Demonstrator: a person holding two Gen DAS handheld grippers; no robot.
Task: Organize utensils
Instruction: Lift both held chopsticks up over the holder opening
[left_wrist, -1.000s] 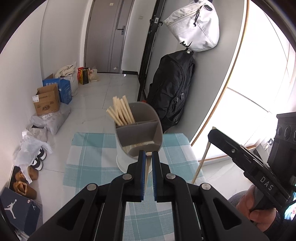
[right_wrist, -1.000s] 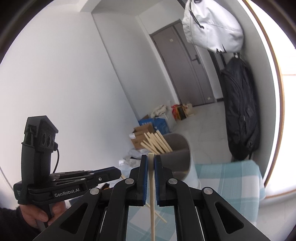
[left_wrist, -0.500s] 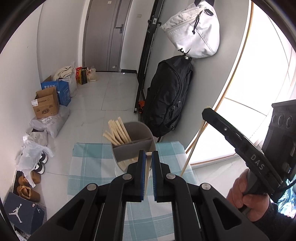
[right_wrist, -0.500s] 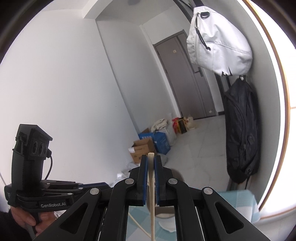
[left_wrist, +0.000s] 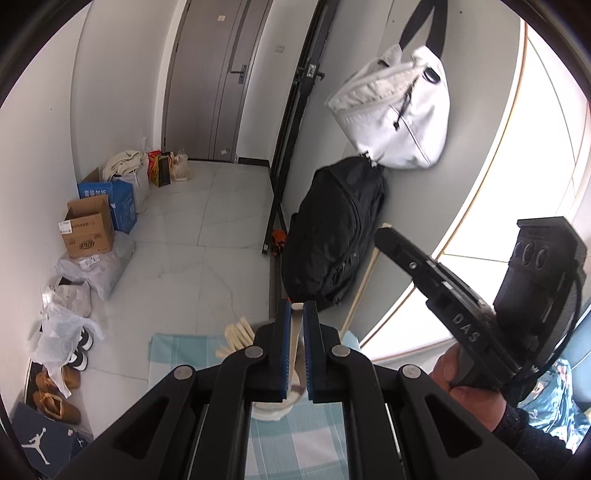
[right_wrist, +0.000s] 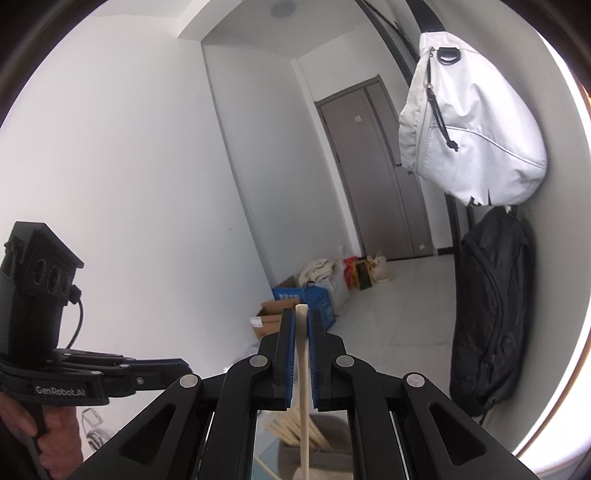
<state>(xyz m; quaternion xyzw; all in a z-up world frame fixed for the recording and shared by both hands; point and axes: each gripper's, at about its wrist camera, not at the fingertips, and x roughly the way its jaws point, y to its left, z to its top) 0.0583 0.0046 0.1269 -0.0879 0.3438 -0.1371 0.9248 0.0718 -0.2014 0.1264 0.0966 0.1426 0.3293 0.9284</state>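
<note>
— Chopsticks, where are they?
— One chopstick (left_wrist: 294, 334) is clamped upright in the left gripper (left_wrist: 294, 314), low centre of its frame; another chopstick (right_wrist: 303, 373) is pinched by the right gripper (right_wrist: 301, 325). More stand in the holder (right_wrist: 314, 454) at bottom centre.

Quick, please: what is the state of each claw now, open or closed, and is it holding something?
Left claw: closed on a chopstick.
Right claw: closed on another chopstick.
</note>
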